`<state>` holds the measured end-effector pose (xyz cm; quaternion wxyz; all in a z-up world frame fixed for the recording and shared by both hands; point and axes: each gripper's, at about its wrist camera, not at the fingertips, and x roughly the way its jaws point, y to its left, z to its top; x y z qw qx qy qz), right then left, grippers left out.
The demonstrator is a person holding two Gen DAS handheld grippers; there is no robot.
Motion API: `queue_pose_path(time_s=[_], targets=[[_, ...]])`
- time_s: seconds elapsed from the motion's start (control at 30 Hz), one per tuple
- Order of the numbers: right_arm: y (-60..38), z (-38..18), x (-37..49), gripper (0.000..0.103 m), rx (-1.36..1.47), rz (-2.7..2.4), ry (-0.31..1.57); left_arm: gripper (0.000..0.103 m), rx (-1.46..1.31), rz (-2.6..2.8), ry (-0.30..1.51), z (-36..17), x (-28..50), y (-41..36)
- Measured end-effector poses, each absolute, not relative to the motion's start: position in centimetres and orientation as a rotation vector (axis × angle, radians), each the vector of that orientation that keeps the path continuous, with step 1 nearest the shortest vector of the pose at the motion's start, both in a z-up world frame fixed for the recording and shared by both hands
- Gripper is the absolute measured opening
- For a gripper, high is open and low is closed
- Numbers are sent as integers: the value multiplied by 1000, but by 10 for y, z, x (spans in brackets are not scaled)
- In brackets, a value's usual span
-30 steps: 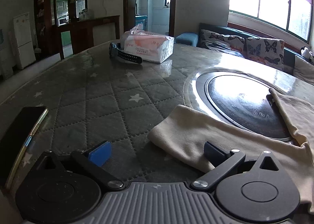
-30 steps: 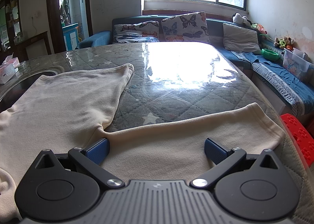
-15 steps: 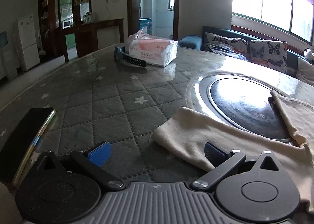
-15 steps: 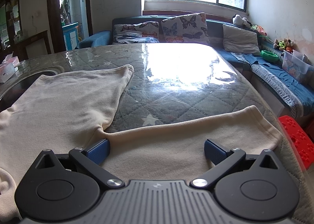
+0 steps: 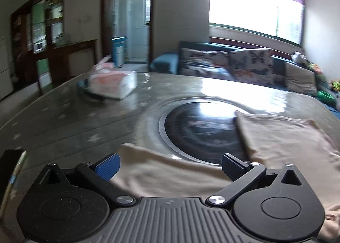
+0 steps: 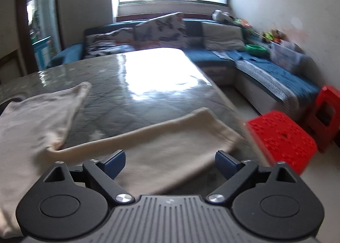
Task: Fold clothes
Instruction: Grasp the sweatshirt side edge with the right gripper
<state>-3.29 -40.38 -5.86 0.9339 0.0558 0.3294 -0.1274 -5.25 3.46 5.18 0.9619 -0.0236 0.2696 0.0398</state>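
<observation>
A cream garment (image 5: 286, 141) lies spread on the quilted table top. In the left wrist view its left sleeve (image 5: 148, 164) runs under my left gripper (image 5: 170, 164), which hangs open just above it with nothing pinched. The right wrist view shows the other sleeve (image 6: 170, 136) stretched toward the table's right edge and the garment's body (image 6: 31, 126) at left. My right gripper (image 6: 170, 163) hovers over that sleeve. Its jaws are closing, still wide apart, and the blue pads (image 6: 114, 163) do not press the cloth.
A round dark inset plate (image 5: 201, 128) sits in the table, partly covered by the garment. A tissue pack (image 5: 112, 85) lies far left and a phone (image 5: 10, 170) at the near left edge. Red stools (image 6: 282, 138) and a blue sofa (image 6: 265, 68) stand beyond the table's right edge.
Both views have swung to the right and blurred. My left gripper now sits over the sleeve instead of beside its end. The right jaws stand slightly narrower.
</observation>
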Motion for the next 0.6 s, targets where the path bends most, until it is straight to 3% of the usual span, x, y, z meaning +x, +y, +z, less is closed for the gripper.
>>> queue_pose_path(time_s=[0.2, 0.23, 0.33, 0.6], targets=[[-430, -56, -36, 77, 174, -315, 656, 103, -13, -37, 533, 58, -47, -6], [-434, -57, -36, 68, 187, -318, 658, 103, -8, -55, 532, 59, -45, -12], [-442, -60, -35, 57, 220, -327, 661, 103, 16, -104, 529, 60, -43, -30], [-453, -63, -34, 46, 259, -368, 649, 103, 80, -227, 531, 60, -42, -75]])
